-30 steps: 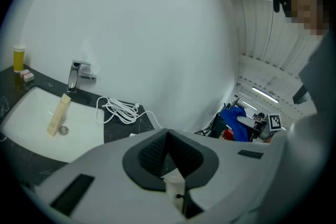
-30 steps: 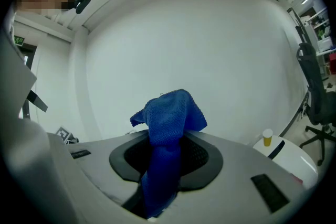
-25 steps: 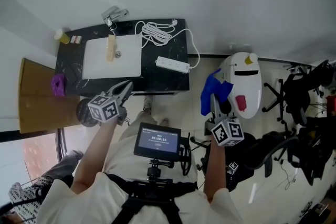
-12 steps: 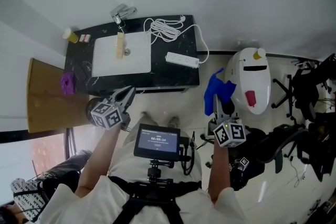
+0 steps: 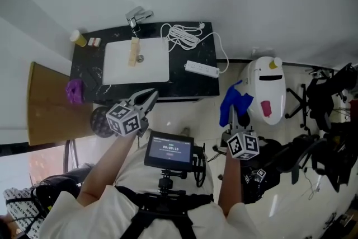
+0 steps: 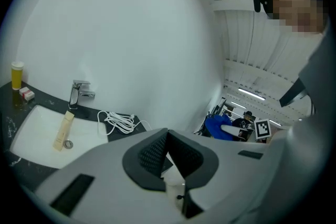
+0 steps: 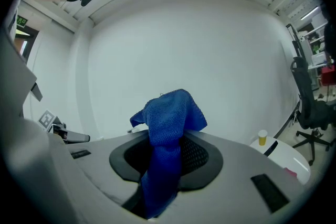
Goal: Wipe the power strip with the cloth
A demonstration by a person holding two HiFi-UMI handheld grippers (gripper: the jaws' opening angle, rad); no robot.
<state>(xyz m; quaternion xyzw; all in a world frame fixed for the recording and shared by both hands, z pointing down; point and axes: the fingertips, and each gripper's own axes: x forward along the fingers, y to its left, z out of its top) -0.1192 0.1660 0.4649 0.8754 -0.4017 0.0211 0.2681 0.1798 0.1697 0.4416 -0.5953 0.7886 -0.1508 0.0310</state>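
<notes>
The white power strip (image 5: 201, 69) lies on the right part of the black counter (image 5: 190, 84), its white cable coiled (image 5: 182, 35) behind it. My left gripper (image 5: 150, 96) hovers just in front of the counter's near edge, left of the strip, its pads (image 6: 157, 152) pressed together with nothing between them. My right gripper (image 5: 239, 116) is over the floor, right of the counter, shut on the blue cloth (image 5: 233, 102). In the right gripper view the blue cloth (image 7: 167, 128) stands up out of the jaws. The left jaws hide the strip in the left gripper view.
A white sink (image 5: 137, 64) with a cream tube (image 5: 133, 51) fills the counter's left part, below a faucet (image 5: 139, 14). A yellow bottle (image 5: 78, 37) stands at the far left. A wooden board (image 5: 47, 115), a white bin (image 5: 267, 89) and black chairs (image 5: 330, 98) surround it.
The left gripper has moved right and nearer the counter's front edge. The right gripper, still shut on the cloth, has barely shifted. The counter sits further right in the head view.
</notes>
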